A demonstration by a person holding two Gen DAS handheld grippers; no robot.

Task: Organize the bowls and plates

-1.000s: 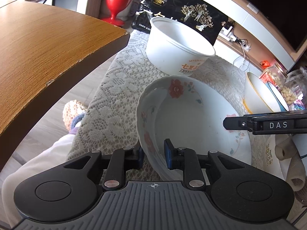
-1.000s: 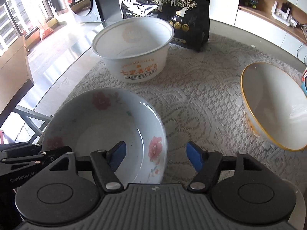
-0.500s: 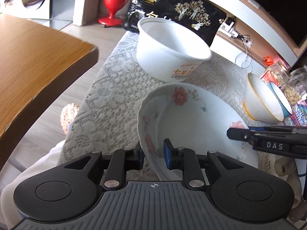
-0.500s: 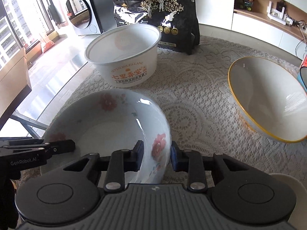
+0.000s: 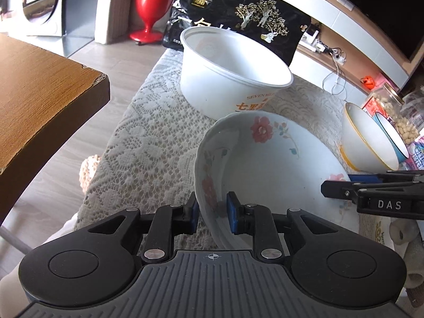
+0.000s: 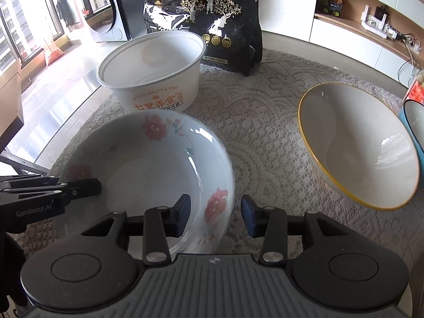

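Observation:
A shallow white bowl with red flowers [image 5: 265,164] [image 6: 148,164] sits on the lace tablecloth. My left gripper [image 5: 212,212] is shut on its near-left rim, one finger inside and one outside. My right gripper [image 6: 216,213] straddles the opposite rim with its jaws apart, not pinching it; it shows in the left wrist view [image 5: 352,188]. A white paper tub with orange lettering [image 5: 233,71] [image 6: 153,74] stands just behind the flowered bowl. A yellow-rimmed white bowl [image 6: 355,143] [image 5: 368,140] lies tilted to the right, with a blue-rimmed bowl [image 6: 414,122] beside it.
A black printed bag [image 6: 204,18] stands behind the tub. A wooden tabletop [image 5: 39,92] juts in at the left. A jar of nuts [image 5: 389,108] and packets sit at the far right. A red vase [image 5: 151,2] stands on the floor.
The right gripper closed on the flowered bowl's rim half a second ago and has now opened again. The left gripper stayed shut on the rim. The bowl sits closer to the paper tub.

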